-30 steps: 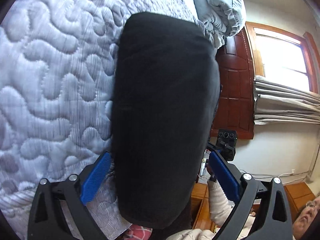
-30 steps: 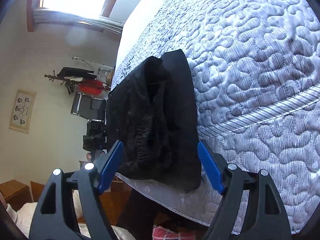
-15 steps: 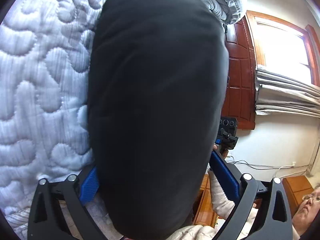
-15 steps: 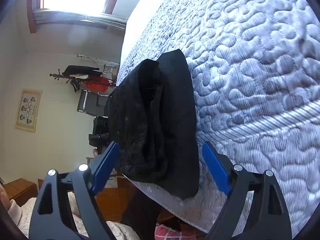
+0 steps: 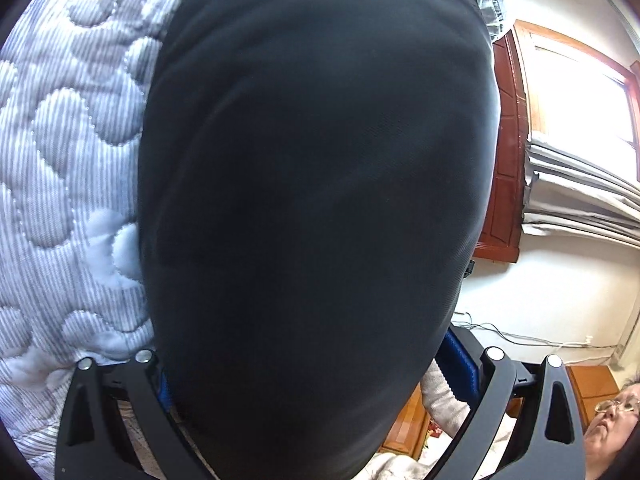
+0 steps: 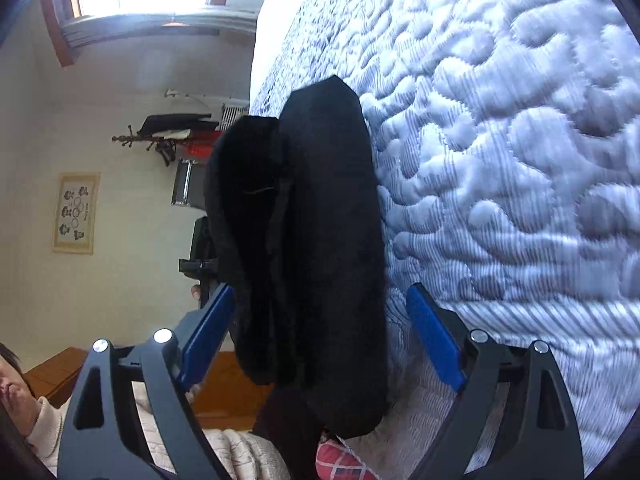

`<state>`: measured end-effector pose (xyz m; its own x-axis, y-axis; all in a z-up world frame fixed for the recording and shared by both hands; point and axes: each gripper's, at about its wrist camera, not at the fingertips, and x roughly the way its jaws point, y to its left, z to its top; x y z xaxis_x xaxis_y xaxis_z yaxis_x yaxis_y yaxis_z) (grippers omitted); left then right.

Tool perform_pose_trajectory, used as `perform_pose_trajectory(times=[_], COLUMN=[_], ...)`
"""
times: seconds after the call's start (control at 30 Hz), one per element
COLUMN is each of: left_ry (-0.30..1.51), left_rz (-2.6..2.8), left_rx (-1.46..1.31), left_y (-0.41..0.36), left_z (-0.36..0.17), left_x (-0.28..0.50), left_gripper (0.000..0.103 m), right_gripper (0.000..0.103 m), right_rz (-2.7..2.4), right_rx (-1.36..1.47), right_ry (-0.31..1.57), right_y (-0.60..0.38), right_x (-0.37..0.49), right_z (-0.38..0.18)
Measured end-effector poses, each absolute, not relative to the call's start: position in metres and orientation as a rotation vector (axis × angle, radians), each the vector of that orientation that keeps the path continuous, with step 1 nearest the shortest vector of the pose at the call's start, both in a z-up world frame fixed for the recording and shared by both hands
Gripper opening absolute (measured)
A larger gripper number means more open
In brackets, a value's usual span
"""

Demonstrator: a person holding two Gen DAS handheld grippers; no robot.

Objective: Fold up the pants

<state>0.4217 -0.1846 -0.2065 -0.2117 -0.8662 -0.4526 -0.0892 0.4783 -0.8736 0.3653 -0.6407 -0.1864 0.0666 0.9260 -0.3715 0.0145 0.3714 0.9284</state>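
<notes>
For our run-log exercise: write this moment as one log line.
pants: folded, on quilt | left gripper: open, astride pants | right gripper: open, jaws just widening, astride pants

Black pants (image 6: 320,240) on blue-white striped, squiggle-quilted mattress (image 6: 520,160)

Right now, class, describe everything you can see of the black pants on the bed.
The black pants are a folded bundle of soft, matte, slightly fuzzy fabric, lying on the quilted blue-white bedspread at the bed's edge, with one end overhanging it. Two layers show: a crumpled fold beside a smoother, thicker one. The bundle sits between the wide-open blue pads of the right gripper; its jaws have just been opening. Whether a pad brushes the fabric cannot be told. In the left wrist view the pants fill most of the picture.
</notes>
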Motion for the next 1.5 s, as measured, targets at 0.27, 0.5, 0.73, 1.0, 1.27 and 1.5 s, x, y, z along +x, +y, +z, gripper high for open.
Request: perform_pose_trajectory(times=[0.27, 0.5, 0.73, 1.0, 1.27, 1.5], left_ry=[1.623, 1.65, 1.67, 1.67, 1.638, 1.578], left_rz=[-0.892, -0.931, -0.928, -0.904, -0.865, -0.894], left_rx=[-0.823, -0.763, -0.772, -0.771, -0.726, -0.733], left_y=[-0.203, -0.222, -0.234, -0.243, -0.253, -0.254], left_z=[-0.197, -0.191, -0.188, -0.185, -0.171, -0.156], left_x=[0.422, 0.424, 0.43, 0.429, 0.427, 0.426], left_gripper=[0.099, 0.099, 0.099, 0.099, 0.097, 0.081], right_gripper=[0.09, 0.094, 0.095, 0.088, 0.056, 0.041], right_rz=[1.009, 1.059, 1.057, 1.051, 1.008, 0.985], right_rx=[0.93, 0.863, 0.845, 0.813, 0.825, 0.76], right_ry=[1.345, 1.399, 1.441, 1.431, 1.383, 1.32], right_y=[-0.624, -0.603, -0.594, -0.6, -0.613, -0.609], right_x=[0.379, 0.395, 0.403, 0.396, 0.384, 0.373], right_z=[-0.185, -0.183, -0.185, -0.177, -0.164, -0.131])
